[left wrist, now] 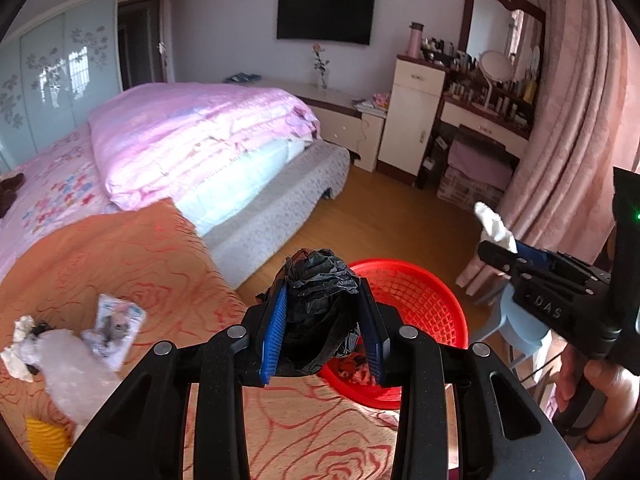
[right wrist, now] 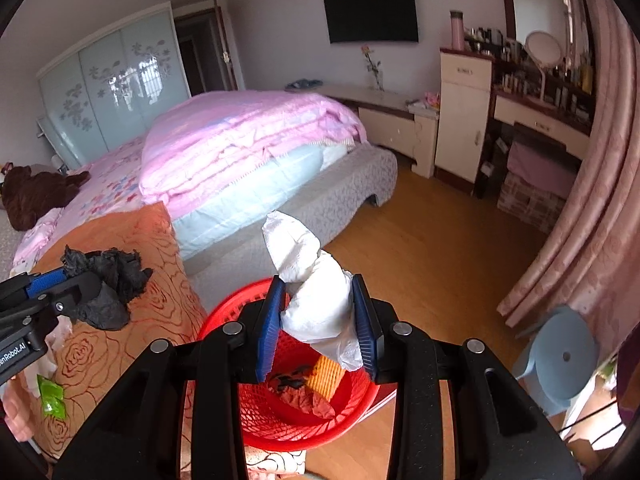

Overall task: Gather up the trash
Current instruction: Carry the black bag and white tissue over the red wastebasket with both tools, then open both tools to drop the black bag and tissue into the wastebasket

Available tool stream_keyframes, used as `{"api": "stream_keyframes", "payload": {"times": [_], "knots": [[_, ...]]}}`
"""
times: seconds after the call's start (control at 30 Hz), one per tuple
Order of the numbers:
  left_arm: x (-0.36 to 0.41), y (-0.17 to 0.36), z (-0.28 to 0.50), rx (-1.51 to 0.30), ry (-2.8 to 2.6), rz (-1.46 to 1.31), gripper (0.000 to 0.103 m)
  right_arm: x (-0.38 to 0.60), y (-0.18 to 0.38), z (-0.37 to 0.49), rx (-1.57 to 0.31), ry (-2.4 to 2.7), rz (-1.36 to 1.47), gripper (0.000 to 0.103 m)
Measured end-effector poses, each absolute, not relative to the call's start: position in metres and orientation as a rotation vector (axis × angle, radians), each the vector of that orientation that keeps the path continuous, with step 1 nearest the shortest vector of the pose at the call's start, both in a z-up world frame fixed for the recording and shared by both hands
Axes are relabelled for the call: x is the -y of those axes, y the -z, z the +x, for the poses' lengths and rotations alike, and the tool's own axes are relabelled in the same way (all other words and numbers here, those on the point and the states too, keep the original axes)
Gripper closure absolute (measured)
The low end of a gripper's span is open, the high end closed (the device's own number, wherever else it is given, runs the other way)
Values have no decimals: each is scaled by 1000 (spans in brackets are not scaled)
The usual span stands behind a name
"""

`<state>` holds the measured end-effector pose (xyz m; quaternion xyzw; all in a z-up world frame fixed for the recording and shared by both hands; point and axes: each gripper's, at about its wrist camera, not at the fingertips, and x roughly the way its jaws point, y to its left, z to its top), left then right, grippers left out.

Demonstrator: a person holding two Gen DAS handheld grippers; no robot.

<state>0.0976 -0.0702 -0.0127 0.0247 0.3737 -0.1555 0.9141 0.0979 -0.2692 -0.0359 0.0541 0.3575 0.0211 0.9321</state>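
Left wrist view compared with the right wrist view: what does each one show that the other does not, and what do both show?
Only the left wrist view shows the white fluffy toy and a printed packet on the orange cover.

Only the right wrist view shows the green wrapper, the brown plush and the basket's contents, including an orange ridged piece.

Both show the red basket, the left gripper shut on the black bag and the right gripper shut on the white tissue.

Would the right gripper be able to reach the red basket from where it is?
Probably yes: the right gripper, shut on the white tissue, hangs over the red basket, with nothing between them.
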Motion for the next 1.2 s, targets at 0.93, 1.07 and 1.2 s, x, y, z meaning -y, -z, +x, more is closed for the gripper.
{"api": "stream_keyframes", "payload": {"times": [0.93,1.07,1.2], "knots": [[108,81,118,-916,381,133,44,278,96,122,-905,-16,146,50],[101,76,115,-903,373,121,41,280,94,121,-898,-14,142,50],[93,70,110,-883,358,109,40,276,90,118,-877,-10,121,50]]}}
